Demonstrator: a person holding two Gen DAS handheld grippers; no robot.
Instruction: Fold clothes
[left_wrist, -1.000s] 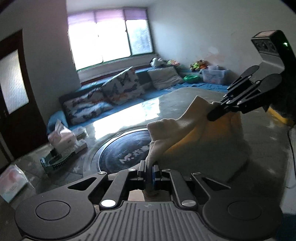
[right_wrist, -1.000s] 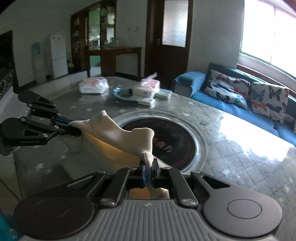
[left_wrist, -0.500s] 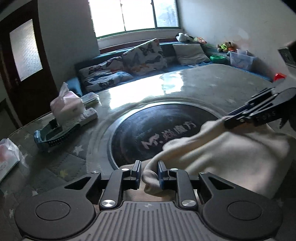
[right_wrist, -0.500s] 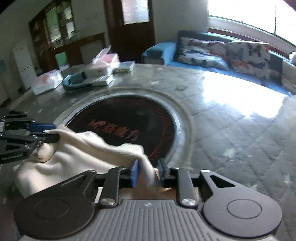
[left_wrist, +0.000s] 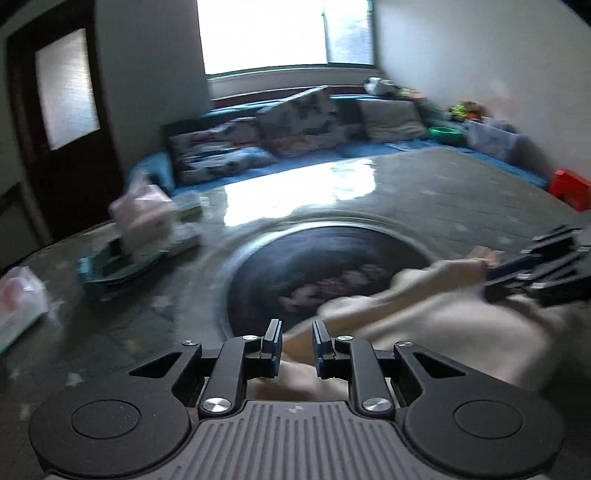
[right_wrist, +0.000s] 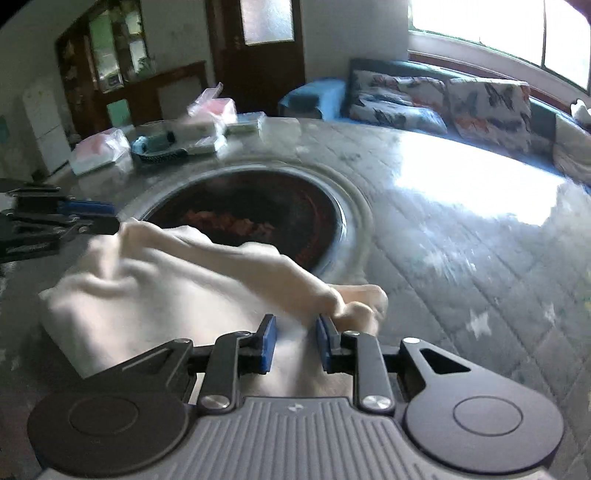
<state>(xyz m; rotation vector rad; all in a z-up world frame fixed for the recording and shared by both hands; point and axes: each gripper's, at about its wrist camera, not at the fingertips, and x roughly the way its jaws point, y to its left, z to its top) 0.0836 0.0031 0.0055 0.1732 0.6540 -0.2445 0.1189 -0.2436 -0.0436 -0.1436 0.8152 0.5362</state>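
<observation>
A cream garment (left_wrist: 424, 317) lies bunched on the grey table, partly over the dark round inset (left_wrist: 325, 266). It also shows in the right wrist view (right_wrist: 155, 295). My left gripper (left_wrist: 294, 345) is open, its jaws apart over the cloth's near edge. My right gripper (right_wrist: 294, 339) is open too, with a cloth fold lying between and beside its jaws. Each gripper shows in the other's view: the right one at the cloth's far corner (left_wrist: 517, 269), the left one at the cloth's left corner (right_wrist: 74, 218). The frames are motion-blurred.
A tissue box and a teal basket (left_wrist: 122, 258) stand at the table's left, with a plastic bag (left_wrist: 18, 306) nearer the edge. The same clutter shows in the right wrist view (right_wrist: 177, 140). A blue sofa with cushions (left_wrist: 288, 133) runs behind the table. A red object (left_wrist: 569, 184) sits at right.
Both grippers came down from holding the cloth raised, lowered it onto the table, and opened their jaws, letting the cloth go.
</observation>
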